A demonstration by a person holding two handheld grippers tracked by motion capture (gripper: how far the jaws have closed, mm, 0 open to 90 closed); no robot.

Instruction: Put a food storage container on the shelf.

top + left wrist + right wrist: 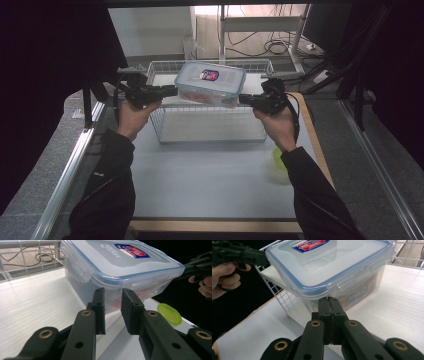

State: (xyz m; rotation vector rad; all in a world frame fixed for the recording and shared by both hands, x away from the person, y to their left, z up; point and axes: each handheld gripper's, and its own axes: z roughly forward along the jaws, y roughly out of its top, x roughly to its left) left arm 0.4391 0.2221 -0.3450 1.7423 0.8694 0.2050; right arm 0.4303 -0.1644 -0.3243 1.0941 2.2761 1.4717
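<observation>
Nearest the camera in the high view, two dark sleeves are cut off by the bottom edge. Beyond them lies a pale table (210,185) with a wooden rim. One yellow-green lid (278,159) rests on it, partly hidden behind the right forearm.

Two grippers are counted. The left gripper (170,90) is held at the left end of the food container (210,82); in the left gripper view its pads (100,307) stand a narrow gap apart below the container's rim. Whether anything is pinched between them cannot be made out. The right gripper (243,99) is at the container's right end. In the right gripper view its jaws are pressed together with no gap; their tips disappear under the lid's overhang, so a grip on a latch tab cannot be confirmed.

One clear plastic container with a blue-sealed lid and a red-and-blue label is recorded, held tilted between the grippers above one white wire basket (210,125). Its contents show as reddish blurs.

Farther back, a metal stand and loose cables are seen on the floor; both sides of the room are in darkness.
</observation>
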